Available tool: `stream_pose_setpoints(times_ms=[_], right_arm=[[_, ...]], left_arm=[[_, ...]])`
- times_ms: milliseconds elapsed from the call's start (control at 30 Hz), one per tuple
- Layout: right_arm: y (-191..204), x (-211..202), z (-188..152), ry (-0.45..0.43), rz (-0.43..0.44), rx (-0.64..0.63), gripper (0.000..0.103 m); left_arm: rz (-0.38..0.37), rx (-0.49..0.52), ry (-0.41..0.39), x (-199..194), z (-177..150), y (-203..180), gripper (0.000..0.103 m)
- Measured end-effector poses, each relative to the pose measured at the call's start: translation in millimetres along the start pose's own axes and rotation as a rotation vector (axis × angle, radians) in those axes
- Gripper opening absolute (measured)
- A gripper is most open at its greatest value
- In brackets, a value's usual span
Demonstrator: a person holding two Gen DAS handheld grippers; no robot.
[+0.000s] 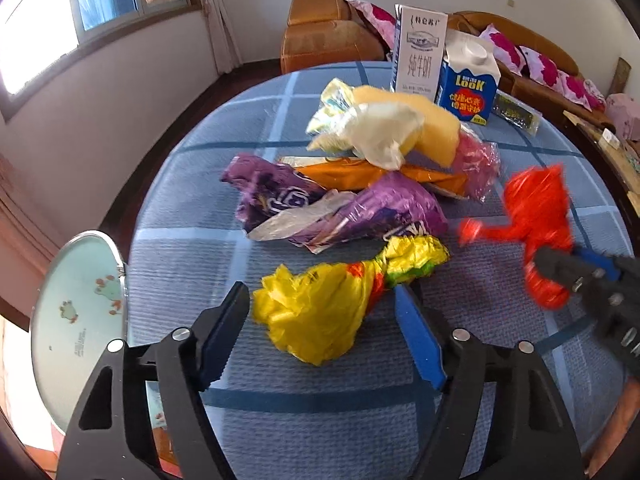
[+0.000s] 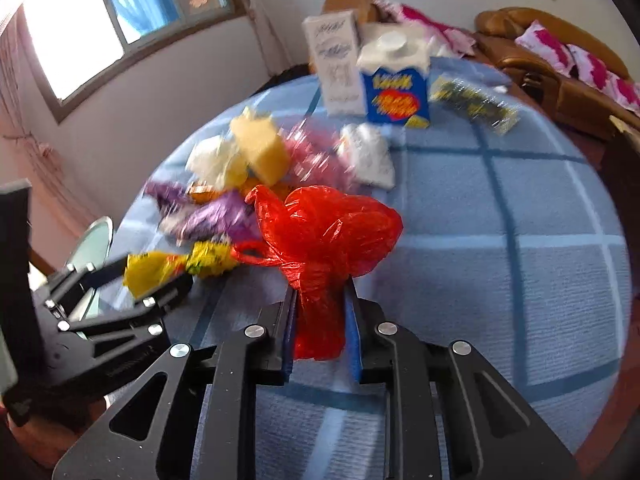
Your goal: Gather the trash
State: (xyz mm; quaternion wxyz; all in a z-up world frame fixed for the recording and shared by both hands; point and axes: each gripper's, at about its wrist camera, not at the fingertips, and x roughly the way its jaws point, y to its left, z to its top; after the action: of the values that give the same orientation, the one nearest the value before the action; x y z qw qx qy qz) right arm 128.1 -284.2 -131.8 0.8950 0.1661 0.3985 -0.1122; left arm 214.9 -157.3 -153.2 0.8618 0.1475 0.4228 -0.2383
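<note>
Trash lies in a heap on the blue checked tablecloth (image 1: 192, 272). Right gripper (image 2: 320, 312) is clenched on a red plastic bag (image 2: 332, 232), its lower end pinched between the blue pads. Left gripper (image 1: 320, 312) is spread wide, jaws on either side of a yellow plastic bag (image 1: 316, 312) without squeezing it. Beyond sit purple wrappers (image 1: 360, 208), a yellow sponge (image 1: 424, 120) and two cartons (image 1: 440, 64).

The tall white carton (image 1: 418, 50) reads "纯牛奶", with "特仑苏" above; the blue carton (image 1: 468, 94) beside it reads "LOOK".
</note>
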Motion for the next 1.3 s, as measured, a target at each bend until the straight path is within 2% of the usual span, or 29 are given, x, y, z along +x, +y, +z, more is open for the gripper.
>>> stream_pose_setpoints(times_ms=[67, 300, 500, 700, 867, 1300], right_arm=[[-6, -4, 3, -0.013, -0.007, 0.013, 0.022], [-16, -7, 5, -0.018, -0.029, 0.048, 0.022], [-14, -17, 9, -0.05, -0.037, 0.053, 0.022], [-2, -24, 11, -0.061, -0.036, 0.03, 0.022], [9, -25, 11, -0.058, -0.025, 0.006, 0.022], [49, -23, 14, -0.052, 0.018, -0.076, 0.022]], left_arm=[[-0.003, 0.011, 0.009, 4, -1, -3, 0.062], [0.002, 0.034, -0.017, -1, -4, -7, 0.057], [-0.003, 0.072, -0.078, -29, -10, -6, 0.056], [-0.017, 0.03, -0.101, -58, -14, 11, 0.056], [0.042, -0.004, -0.102, -70, -13, 28, 0.056], [0.107, -0.12, -0.094, -75, -16, 69, 0.056]])
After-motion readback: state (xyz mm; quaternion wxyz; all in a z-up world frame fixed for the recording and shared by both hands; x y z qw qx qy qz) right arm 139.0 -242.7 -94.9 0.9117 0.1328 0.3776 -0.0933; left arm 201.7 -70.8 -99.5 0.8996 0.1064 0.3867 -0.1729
